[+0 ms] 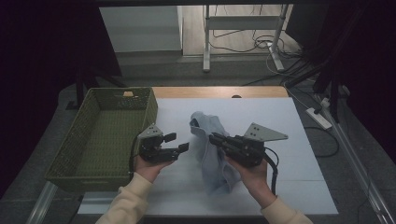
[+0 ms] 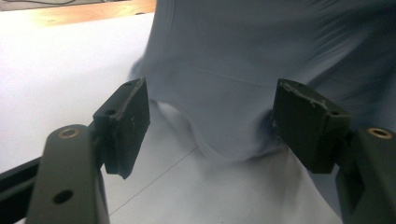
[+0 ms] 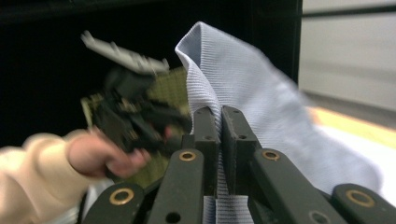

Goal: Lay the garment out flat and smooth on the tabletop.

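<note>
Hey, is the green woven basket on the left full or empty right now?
Empty. The high view shows the basket with its woven floor bare; the blue cloth is outside it, hanging from the shut right tool.

Ribbed matt blue cloth, woven green basket, matt black tool

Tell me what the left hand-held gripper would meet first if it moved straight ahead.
Probably the blue cloth: it hangs directly ahead of the open left hand-held gripper, though the gap between them is unclear.
</note>
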Action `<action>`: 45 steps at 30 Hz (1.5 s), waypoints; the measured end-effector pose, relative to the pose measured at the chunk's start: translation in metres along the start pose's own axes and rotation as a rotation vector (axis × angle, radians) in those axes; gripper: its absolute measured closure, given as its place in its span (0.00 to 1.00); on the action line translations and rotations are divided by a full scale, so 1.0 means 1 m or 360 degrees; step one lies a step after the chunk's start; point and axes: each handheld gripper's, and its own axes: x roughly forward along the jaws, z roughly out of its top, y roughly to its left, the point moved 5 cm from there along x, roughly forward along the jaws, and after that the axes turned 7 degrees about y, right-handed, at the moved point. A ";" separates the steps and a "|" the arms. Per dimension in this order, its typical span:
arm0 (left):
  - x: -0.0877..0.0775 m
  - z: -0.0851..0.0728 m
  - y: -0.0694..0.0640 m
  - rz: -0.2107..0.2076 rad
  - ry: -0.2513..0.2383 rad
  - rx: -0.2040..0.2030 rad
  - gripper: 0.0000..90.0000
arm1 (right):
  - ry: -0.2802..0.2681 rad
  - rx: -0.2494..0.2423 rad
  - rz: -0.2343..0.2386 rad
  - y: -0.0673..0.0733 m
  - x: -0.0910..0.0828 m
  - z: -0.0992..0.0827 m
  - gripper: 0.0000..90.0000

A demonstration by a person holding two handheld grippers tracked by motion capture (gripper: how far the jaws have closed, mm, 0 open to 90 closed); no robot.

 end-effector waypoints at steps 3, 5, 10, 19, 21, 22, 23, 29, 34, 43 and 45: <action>0.000 0.000 0.000 0.0003 -0.0002 -0.0001 0.31 | -0.0045 0.0024 -0.0043 -0.010 -0.008 0.003 0.94; -0.001 0.000 0.000 0.0004 -0.0004 -0.0002 0.31 | -0.0025 0.0059 -0.0129 -0.025 -0.012 -0.004 0.94; 0.000 0.000 0.001 0.0007 -0.0001 -0.0003 0.31 | 0.0100 0.0158 -0.0382 -0.071 -0.026 -0.034 0.94; 0.002 0.000 0.000 -0.0001 0.0009 -0.0001 0.31 | 0.0225 0.0308 -0.0642 -0.123 -0.060 -0.072 0.94; 0.002 0.000 0.000 -0.0002 0.0010 -0.0002 0.31 | 0.0257 0.0355 -0.0685 -0.134 -0.067 -0.080 0.94; 0.003 0.000 0.000 -0.0002 0.0011 0.0000 0.31 | 0.0275 0.0370 -0.0712 -0.139 -0.070 -0.084 0.94; 0.003 0.000 0.000 0.0000 0.0012 0.0001 0.31 | 0.0289 0.0395 -0.0737 -0.144 -0.073 -0.088 0.94; 0.003 0.000 0.000 -0.0002 0.0014 0.0003 0.31 | 0.0371 0.0530 -0.0853 -0.169 -0.092 -0.108 0.93; 0.004 0.000 0.000 -0.0006 0.0017 0.0005 0.31 | 0.0381 0.0499 -0.0907 -0.170 -0.097 -0.110 0.75; 0.006 -0.001 -0.001 -0.0013 0.0026 0.0007 0.31 | 0.0323 0.0333 -0.0927 -0.151 -0.100 -0.086 0.57; 0.006 0.000 -0.002 -0.0014 0.0026 0.0008 0.31 | 0.0327 0.0299 -0.0915 -0.146 -0.097 -0.083 0.56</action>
